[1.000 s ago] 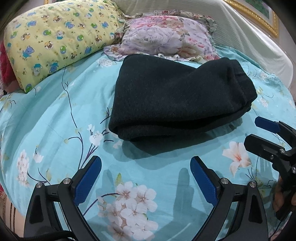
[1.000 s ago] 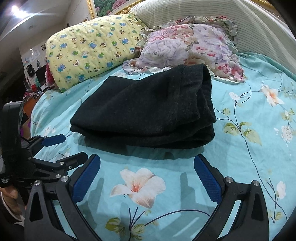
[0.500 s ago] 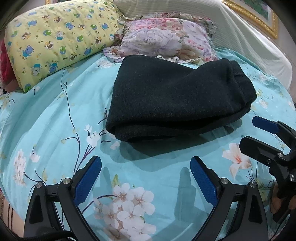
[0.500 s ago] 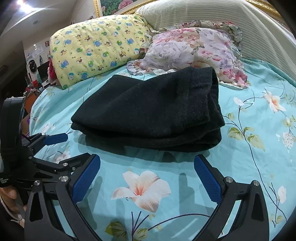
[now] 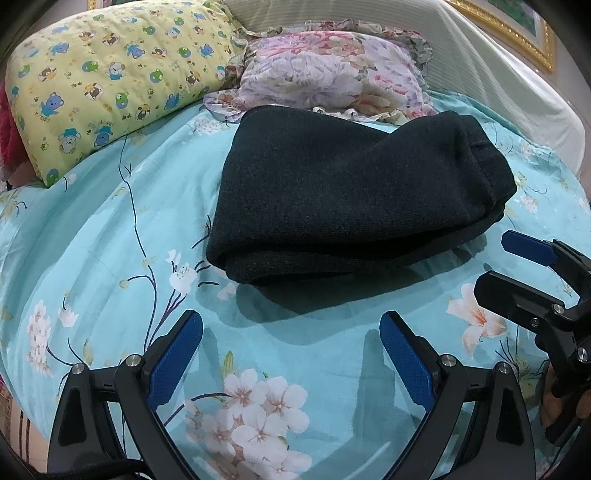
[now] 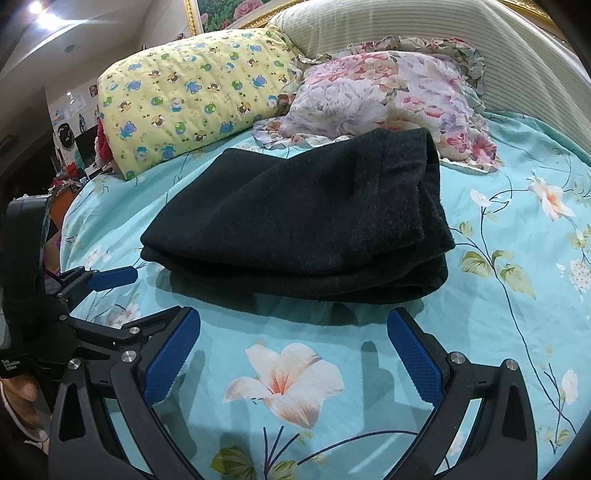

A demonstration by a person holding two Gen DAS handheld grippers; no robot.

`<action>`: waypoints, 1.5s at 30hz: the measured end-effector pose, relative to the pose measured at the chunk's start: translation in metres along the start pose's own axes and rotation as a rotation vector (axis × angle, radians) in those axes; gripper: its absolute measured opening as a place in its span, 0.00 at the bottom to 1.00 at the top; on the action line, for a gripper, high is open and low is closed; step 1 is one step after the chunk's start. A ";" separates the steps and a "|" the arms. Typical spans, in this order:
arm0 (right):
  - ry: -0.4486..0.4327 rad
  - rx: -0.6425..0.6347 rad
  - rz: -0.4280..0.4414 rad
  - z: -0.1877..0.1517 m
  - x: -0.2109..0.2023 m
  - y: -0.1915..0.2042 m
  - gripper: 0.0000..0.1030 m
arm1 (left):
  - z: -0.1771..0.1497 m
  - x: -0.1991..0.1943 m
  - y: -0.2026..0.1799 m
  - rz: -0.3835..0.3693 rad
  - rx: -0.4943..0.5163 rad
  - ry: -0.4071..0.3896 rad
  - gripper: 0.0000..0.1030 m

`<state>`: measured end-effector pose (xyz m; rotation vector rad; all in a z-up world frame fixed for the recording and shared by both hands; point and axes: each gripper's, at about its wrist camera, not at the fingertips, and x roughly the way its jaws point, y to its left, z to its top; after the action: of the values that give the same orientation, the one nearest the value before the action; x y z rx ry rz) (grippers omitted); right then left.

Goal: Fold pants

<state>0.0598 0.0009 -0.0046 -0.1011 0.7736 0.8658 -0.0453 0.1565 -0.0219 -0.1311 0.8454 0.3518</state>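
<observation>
Dark, near-black pants (image 5: 354, 192) lie folded in a thick stack on a turquoise floral bedsheet (image 5: 110, 236); they also show in the right wrist view (image 6: 306, 225). My left gripper (image 5: 291, 332) is open and empty, just short of the stack's near edge. My right gripper (image 6: 295, 328) is open and empty, also just short of the stack. The right gripper shows at the right edge of the left wrist view (image 5: 517, 266). The left gripper shows at the left edge of the right wrist view (image 6: 122, 295).
A yellow bear-print pillow (image 5: 107, 77) and a pink floral pillow (image 5: 325, 77) lie behind the pants. A striped cream headboard (image 6: 406, 26) with a gilt picture frame (image 5: 517, 37) stands at the back. Room clutter (image 6: 70, 147) lies beyond the bed's left edge.
Both grippers have drifted slightly, so the pants sit a little differently in each view. The pants lie still and both grippers stay open.
</observation>
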 end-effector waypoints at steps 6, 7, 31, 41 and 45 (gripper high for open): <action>0.001 0.002 0.001 0.001 0.001 0.000 0.98 | 0.000 0.000 0.000 0.002 -0.002 0.002 0.94; 0.002 0.002 0.001 0.001 0.001 0.000 0.98 | 0.000 0.000 0.000 0.003 -0.002 0.002 0.94; 0.002 -0.002 0.017 0.002 0.003 0.001 0.98 | 0.006 -0.004 0.001 0.001 -0.009 -0.010 0.94; -0.021 0.003 0.017 0.006 -0.003 0.001 0.98 | 0.008 -0.008 0.000 0.000 -0.014 -0.022 0.94; -0.024 0.005 0.014 0.007 -0.004 0.000 0.98 | 0.007 -0.009 0.000 0.001 -0.016 -0.023 0.94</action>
<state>0.0623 0.0010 0.0026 -0.0806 0.7548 0.8769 -0.0457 0.1563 -0.0106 -0.1414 0.8201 0.3600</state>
